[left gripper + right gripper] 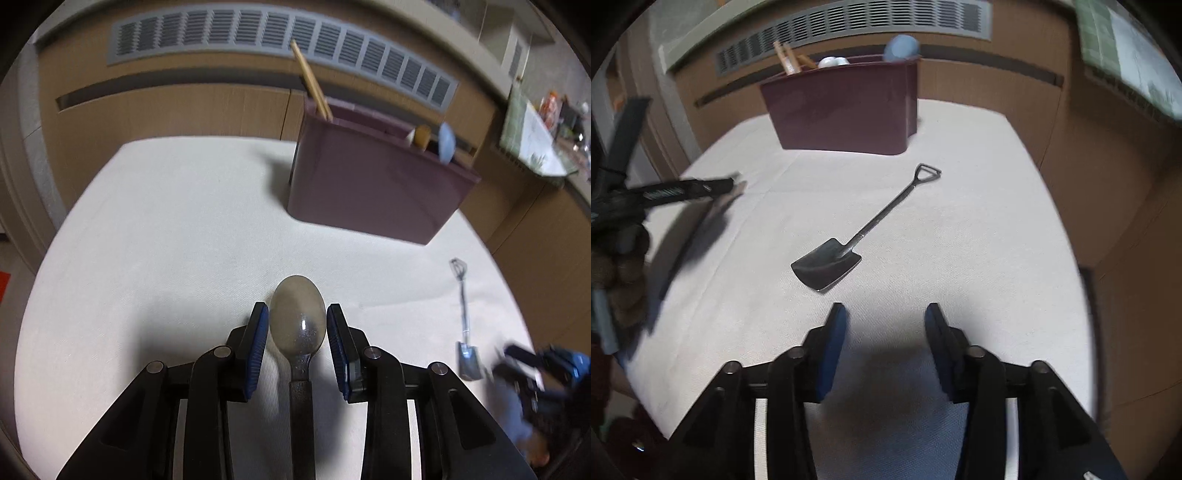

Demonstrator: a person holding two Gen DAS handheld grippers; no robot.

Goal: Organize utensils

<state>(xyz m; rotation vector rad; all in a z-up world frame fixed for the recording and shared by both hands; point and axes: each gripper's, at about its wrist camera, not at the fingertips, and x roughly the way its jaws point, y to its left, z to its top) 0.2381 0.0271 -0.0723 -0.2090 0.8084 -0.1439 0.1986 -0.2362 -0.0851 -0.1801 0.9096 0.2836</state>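
Lying loose: one spoon (297,321), one shovel-spoon (849,236); chopsticks (312,83) seemingly two

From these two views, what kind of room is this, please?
Probably a home room: a cloth-covered table, a maroon utensil bin holding chopsticks, and a long wall vent behind.

White table (979,258), maroon bin (846,110), shovel-shaped spoon (864,232)

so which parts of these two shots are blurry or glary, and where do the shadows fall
Left wrist view: the spoon is sharp with a small glare spot on its bowl; the right gripper at the edge is motion-smeared; the maroon bin casts a shadow to its left. Right wrist view: the shovel-shaped utensil is crisp, the left gripper is blurred, and a dark shadow sits between the right gripper's fingers.
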